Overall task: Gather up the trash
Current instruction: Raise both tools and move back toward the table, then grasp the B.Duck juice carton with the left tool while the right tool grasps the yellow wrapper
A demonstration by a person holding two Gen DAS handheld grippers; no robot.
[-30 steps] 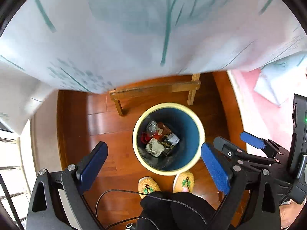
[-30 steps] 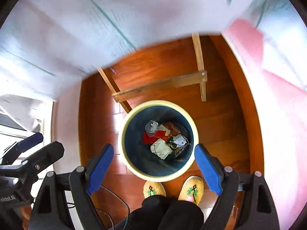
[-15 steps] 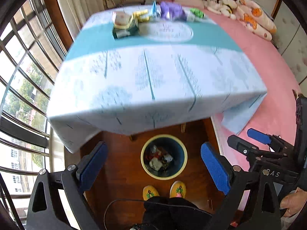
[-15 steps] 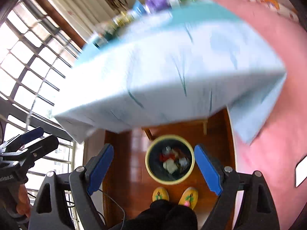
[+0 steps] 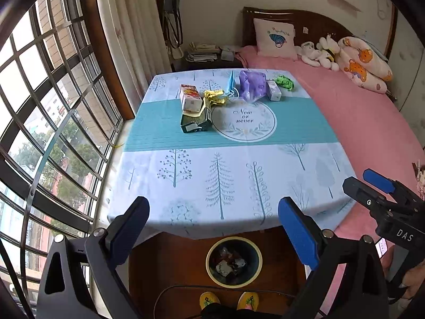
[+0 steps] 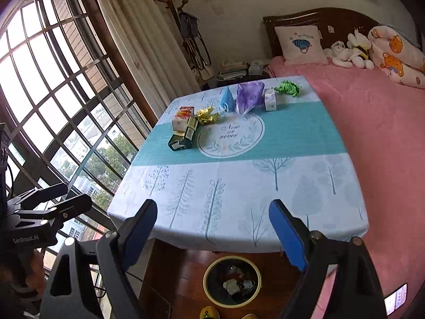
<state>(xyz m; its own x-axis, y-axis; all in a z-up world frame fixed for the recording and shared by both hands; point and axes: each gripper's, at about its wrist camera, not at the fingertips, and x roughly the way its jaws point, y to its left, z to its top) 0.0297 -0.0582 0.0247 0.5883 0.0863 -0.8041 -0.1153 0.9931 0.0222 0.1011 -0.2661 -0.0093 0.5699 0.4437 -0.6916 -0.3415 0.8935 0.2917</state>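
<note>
surface (image 5: 239,180): square, draped in a smooth pale-blue cloth printed with line-drawn trees, a teal band and a round "now or never" emblem across its middle. trash lies in a loose row along the far half: a red-and-white carton (image 5: 190,97) overlapping a dark green box (image 5: 196,122) with a torn white flap; crumpled gold foil wrapper (image 5: 215,96) just beside them; a folded blue face mask (image 5: 230,83) standing on edge; a wrinkled translucent purple plastic bag (image 5: 253,85); a small white rectangular box (image 5: 273,89); a crumpled green wrapper (image 5: 284,82) at the far right corner. round waste bin (image 5: 234,261), cream rim, dark blue inside, stands on the glossy wooden floor (image 5: 164,265) under the near edge, holding crumpled paper and wrappers. left gripper (image 5: 212,228): jaws spread wide, flat blue pads, nothing between them, above the near edge. right gripper (image 6: 212,235): likewise wide apart and bare. bed (image 5: 372,122) with a pink fleece cover touches the right side. yellow embroidered slippers (image 5: 228,301) just before the bin.
</note>
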